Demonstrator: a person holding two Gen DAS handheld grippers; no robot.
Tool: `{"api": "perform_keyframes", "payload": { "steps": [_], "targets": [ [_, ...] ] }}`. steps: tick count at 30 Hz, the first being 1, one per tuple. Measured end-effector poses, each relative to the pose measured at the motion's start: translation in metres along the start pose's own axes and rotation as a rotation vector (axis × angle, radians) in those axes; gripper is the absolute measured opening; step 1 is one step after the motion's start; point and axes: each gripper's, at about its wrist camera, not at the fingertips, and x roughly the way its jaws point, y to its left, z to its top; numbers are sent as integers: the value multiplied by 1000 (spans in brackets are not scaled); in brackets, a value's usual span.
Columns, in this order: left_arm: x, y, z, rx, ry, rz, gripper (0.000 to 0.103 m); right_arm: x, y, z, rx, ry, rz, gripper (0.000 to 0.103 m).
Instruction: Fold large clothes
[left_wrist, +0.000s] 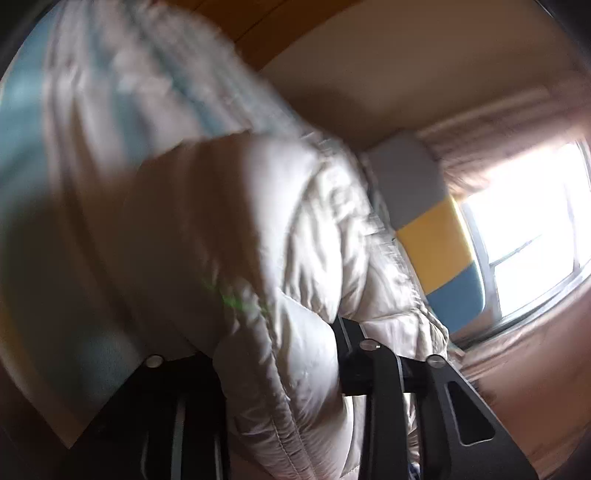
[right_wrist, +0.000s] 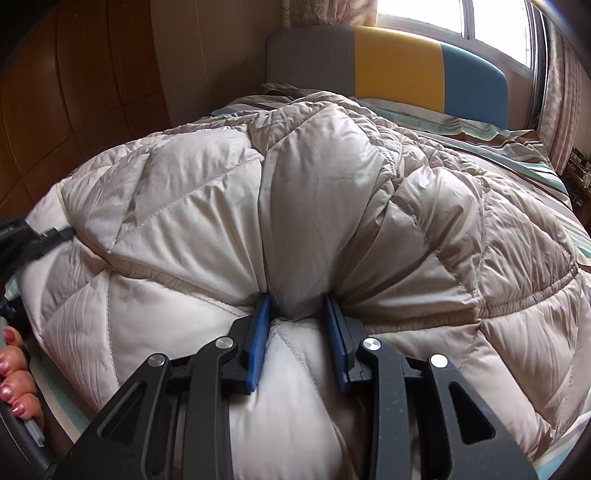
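Note:
A puffy, quilted beige down jacket (right_wrist: 332, 192) lies heaped on the bed and fills most of the right wrist view. My right gripper (right_wrist: 297, 299) is shut on a raised fold of it near the front edge, with the blue pads (right_wrist: 258, 332) pressing in from both sides. In the blurred left wrist view the same jacket (left_wrist: 295, 240) bulges up between the jaws of my left gripper (left_wrist: 266, 339), and the fabric hides the fingertips. From the right wrist view the left gripper (right_wrist: 59, 233) bites the jacket's left edge. A hand (right_wrist: 14, 373) holds its handle.
The striped bed sheet (right_wrist: 517, 147) shows beyond the jacket. A grey, yellow and blue headboard (right_wrist: 399, 62) stands at the far end under a bright window (right_wrist: 491, 26) with a curtain (right_wrist: 561, 110). Wooden wardrobe doors (right_wrist: 74, 92) line the left side.

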Motion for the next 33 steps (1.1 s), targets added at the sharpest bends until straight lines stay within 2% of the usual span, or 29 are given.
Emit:
{"api": "perform_keyframes", "payload": {
  "steps": [4,7,8,11,15,19,22,25,27,31,33],
  "targets": [
    [-21,-37,-5,174,-89,-46,27,-3,0,-1,7,-7,-7,29],
    [-33,-64,-9,318,-146,-51,25,-14,-4,-1,38,-26,2,30],
    [-36,-74,-12,379,-165,-50,25,-22,-9,-2,67,-37,19,32],
    [-43,-91,-18,463,-191,-71,25,-49,-27,-5,123,-94,17,42],
    [-52,-113,-26,575,-224,-88,25,-81,-67,-14,194,-121,-79,43],
    [-58,-137,-43,693,-252,-91,25,-105,-111,-31,281,-120,-233,43],
    [-59,-157,-57,788,-265,-94,25,-121,-136,-44,353,-138,-291,44],
    [-58,-169,-72,865,-280,-103,25,-125,-158,-54,394,-104,-369,47],
    [-59,-176,-80,909,-284,-125,25,-125,-167,-62,418,-76,-361,48],
    [-59,-190,-104,1029,-289,-164,25,-123,-170,-69,451,-53,-275,48],
    [-56,-200,-124,1120,-287,-177,25,-120,-169,-67,450,-49,-272,47]
  ]
}}
